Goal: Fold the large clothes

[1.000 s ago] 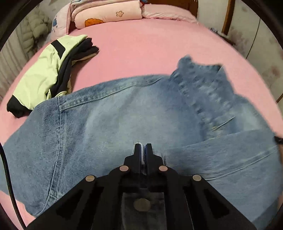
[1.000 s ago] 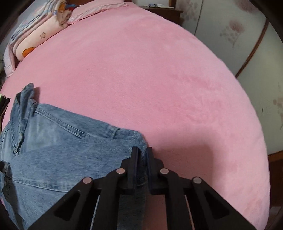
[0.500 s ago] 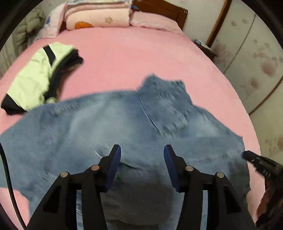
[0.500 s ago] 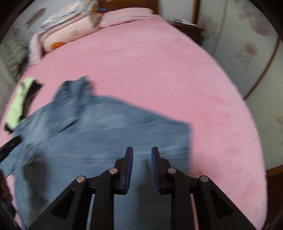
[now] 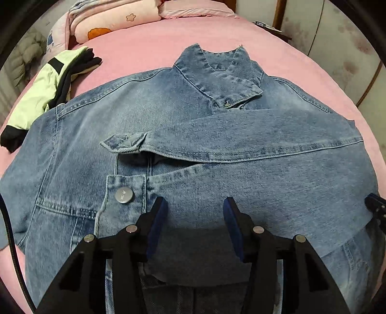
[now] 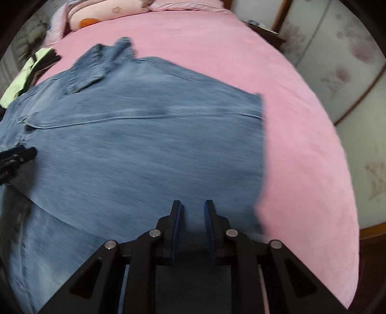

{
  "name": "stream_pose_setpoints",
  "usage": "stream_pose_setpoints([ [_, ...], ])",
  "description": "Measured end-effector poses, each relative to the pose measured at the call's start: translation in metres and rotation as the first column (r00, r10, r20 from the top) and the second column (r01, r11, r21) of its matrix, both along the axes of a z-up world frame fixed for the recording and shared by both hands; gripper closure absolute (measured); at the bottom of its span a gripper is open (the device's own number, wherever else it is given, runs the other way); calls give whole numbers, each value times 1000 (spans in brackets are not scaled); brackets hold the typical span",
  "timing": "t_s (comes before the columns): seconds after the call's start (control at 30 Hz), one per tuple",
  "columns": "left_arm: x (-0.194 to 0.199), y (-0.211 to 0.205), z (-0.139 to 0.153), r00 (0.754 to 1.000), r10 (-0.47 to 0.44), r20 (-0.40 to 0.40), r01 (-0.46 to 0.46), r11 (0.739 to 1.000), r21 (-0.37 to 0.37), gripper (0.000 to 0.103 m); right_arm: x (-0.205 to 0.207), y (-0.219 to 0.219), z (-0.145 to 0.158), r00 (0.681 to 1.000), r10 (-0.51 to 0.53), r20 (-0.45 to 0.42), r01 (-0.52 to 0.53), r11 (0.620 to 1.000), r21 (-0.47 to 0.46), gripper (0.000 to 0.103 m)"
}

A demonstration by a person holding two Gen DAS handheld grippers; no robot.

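Note:
A blue denim jacket (image 5: 193,125) lies on the pink bed (image 5: 144,48), collar (image 5: 217,72) at the far side. Its right sleeve (image 5: 241,140) is folded across the chest, with the cuff (image 5: 123,142) near the middle. My left gripper (image 5: 195,210) is open and empty above the jacket's lower front, next to a metal button (image 5: 123,195). My right gripper (image 6: 191,210) is open and empty above the jacket's (image 6: 144,145) folded right side; that view is blurred. Each gripper's tip shows at the edge of the other's view.
A lime-green and black garment (image 5: 48,89) lies crumpled on the bed to the left of the jacket. Pillows and a folded quilt (image 5: 115,17) sit at the headboard. A nightstand (image 5: 270,26) and a wall stand at the right of the bed.
Both grippers were shut on the denim, then opened and let it go. They have drawn back and up, so the whole jacket with its folded sleeve shows.

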State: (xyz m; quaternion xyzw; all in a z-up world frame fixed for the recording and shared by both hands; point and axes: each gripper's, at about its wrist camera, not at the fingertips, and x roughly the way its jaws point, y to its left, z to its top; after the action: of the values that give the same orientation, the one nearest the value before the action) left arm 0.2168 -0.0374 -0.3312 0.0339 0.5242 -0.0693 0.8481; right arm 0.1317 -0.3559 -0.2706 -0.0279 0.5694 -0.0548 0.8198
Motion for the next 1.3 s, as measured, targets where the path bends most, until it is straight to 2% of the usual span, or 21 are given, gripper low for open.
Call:
stream_pose_setpoints([
  [0.17, 5, 1, 0, 1000, 5, -11, -5, 1000, 8, 54, 1, -8, 3, 1000, -13, -15, 13, 1000, 7, 97],
  [0.3, 3, 2, 17, 999, 46, -18, -46, 999, 4, 54, 1, -7, 15, 999, -46, -25, 47, 998, 33, 97],
  [0.43, -5, 9, 53, 996, 93, 3, -92, 995, -33, 54, -4, -3, 43, 999, -45, -14, 46, 996, 71, 96],
  [0.57, -21, 17, 99, 990, 140, 17, -138, 987, -80, 37, -4, 1, 77, 999, -38, 3, 37, 991, 130, 93],
  [0.63, -30, 19, 122, 988, 151, 24, -148, 984, -99, 34, -4, 4, 97, 999, -31, 14, 29, 986, 165, 93],
  [0.73, -47, 23, 159, 987, 156, 45, -151, 983, -102, 33, -2, 11, 122, 999, -12, 33, 5, 981, 191, 93],
  [0.87, -67, 33, 208, 980, 176, 92, -168, 982, -91, 20, 2, 26, 160, 995, 44, 88, -62, 974, 219, 93],
  [1.0, -85, 53, 248, 969, 218, 116, -209, 974, -89, 19, 3, 47, 189, 984, 109, 142, -139, 964, 227, 93],
  [1.13, -98, 80, 275, 951, 279, 130, -264, 957, -125, 16, -2, 69, 208, 972, 159, 173, -197, 952, 233, 93],
  [1.3, -114, 122, 290, 936, 328, 128, -305, 936, -174, 13, -5, 98, 215, 973, 176, 150, -211, 941, 263, 93],
])
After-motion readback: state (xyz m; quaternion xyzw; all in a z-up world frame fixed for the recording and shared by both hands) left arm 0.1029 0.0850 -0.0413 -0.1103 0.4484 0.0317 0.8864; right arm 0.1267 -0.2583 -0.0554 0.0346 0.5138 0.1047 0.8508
